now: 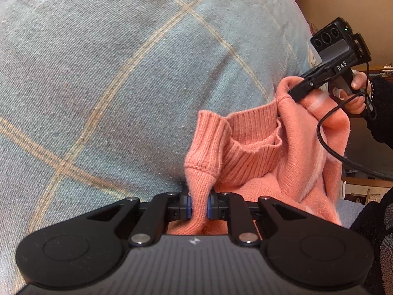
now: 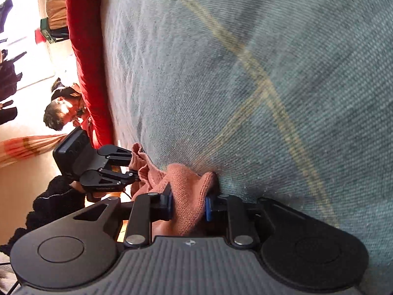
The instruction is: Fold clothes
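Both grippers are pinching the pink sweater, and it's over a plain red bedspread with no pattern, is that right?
Not quite. The bedspread is blue-grey with tan check lines, as the left wrist view shows. The left gripper and right gripper do pinch the pink sweater.

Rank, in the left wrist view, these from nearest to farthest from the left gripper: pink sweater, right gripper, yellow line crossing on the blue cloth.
1. pink sweater, pinched in the left gripper
2. yellow line crossing, lower left
3. right gripper, upper right
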